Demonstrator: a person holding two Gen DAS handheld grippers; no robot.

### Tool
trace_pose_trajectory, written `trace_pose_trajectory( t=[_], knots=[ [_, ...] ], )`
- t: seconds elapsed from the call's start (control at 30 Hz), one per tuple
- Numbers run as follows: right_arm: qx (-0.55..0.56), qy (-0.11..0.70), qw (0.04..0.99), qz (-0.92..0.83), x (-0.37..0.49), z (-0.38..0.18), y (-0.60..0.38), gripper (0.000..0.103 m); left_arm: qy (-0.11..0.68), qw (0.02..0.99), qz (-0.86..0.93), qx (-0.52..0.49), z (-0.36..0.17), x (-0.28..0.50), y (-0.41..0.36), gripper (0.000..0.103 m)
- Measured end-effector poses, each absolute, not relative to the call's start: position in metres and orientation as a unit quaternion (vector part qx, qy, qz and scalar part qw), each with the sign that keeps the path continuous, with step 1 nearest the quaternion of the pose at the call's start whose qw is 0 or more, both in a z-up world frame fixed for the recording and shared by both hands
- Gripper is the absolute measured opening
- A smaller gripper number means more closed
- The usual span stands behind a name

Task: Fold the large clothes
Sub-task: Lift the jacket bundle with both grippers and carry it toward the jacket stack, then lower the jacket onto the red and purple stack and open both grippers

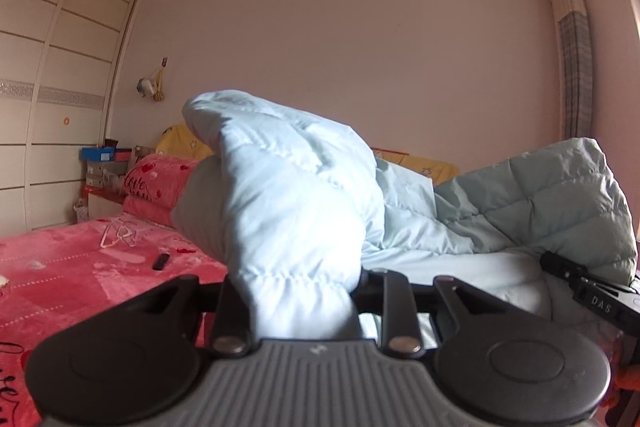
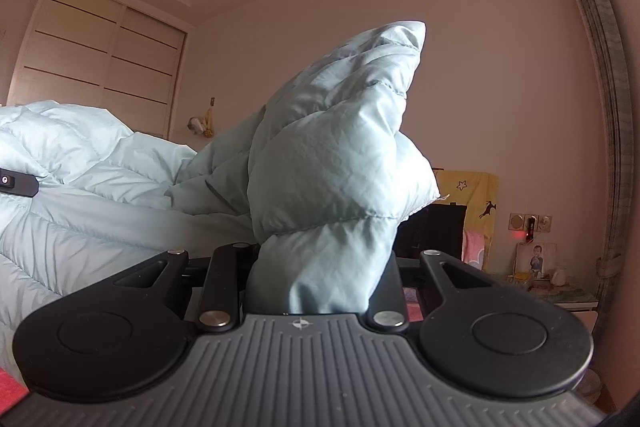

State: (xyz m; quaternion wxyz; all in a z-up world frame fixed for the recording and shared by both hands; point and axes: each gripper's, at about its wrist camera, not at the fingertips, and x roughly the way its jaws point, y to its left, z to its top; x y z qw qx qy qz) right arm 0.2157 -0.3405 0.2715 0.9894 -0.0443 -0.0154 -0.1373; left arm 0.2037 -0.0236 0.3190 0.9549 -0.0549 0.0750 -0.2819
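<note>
Room: pale wall ahead of both grippers; tall white wardrobe point(image 1: 60, 75) far to the left of the left gripper; checked curtain point(image 1: 574, 67) far to the right of it.
Bed cover point(image 1: 80, 267): pink fleece with red hearts, below and to the left of the left gripper.
Down jacket point(image 1: 288, 211): pale blue, quilted, very big; it lies on the bed in front of both grippers and its bulk spreads between them. In the right wrist view the jacket point(image 2: 332, 163) stands up as a tall puffy fold directly before the camera.
Left gripper point(image 1: 300, 307): its jaws are clamped on a thick bunch of the jacket, which rises from between the fingers and hides their tips.
Right gripper point(image 2: 320, 287): also closed on a bunch of the same jacket; the cloth fills the whole gap between its black fingers.
Pillows: one pink pillow point(image 1: 156, 183) with the word "love", ahead and left of the left gripper; one yellow pillow point(image 1: 184, 139) with stars behind it, partly covered by the jacket.
Other gripper in view: a black part marked "DAS" point(image 1: 596, 303) shows to the right of the left gripper, touching the jacket.
Hanger point(image 1: 120, 233): clear plastic, on the cover, ahead and left of the left gripper.
Small black object point(image 1: 161, 261): on the cover just nearer than the hanger; what it is I cannot tell.
</note>
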Motion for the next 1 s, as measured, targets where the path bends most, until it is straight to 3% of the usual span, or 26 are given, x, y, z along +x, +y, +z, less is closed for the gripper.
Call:
trace_pose_trajectory(
  t=[0.47,0.67,0.73,0.8,0.87,0.97,1.0],
  knots=[
    [-0.061,0.096,0.976,-0.184,0.371,0.175,-0.424,0.034,0.161,0.960,-0.226,-0.039,0.210,0.342,-0.112,0.032],
    [-0.051,0.148,0.968,-0.196,0.412,0.133,-0.455,0.041,0.188,0.960,-0.204,-0.021,0.184,0.390,-0.130,0.046],
    [-0.062,0.159,0.965,-0.202,0.421,0.123,-0.456,0.045,0.193,0.961,-0.195,-0.022,0.178,0.400,-0.131,0.054],
    [-0.070,0.167,0.961,-0.208,0.426,0.116,-0.462,0.062,0.195,0.962,-0.190,-0.024,0.173,0.404,-0.127,0.065],
    [-0.075,0.170,0.958,-0.218,0.423,0.114,-0.451,0.075,0.198,0.962,-0.188,-0.024,0.170,0.406,-0.126,0.071],
    [-0.086,0.164,0.952,-0.243,0.423,0.129,-0.431,0.103,0.199,0.964,-0.177,-0.022,0.166,0.409,-0.119,0.081],
    [-0.088,0.159,0.951,-0.252,0.421,0.129,-0.432,0.103,0.198,0.965,-0.169,-0.021,0.166,0.410,-0.118,0.085]
  ],
)
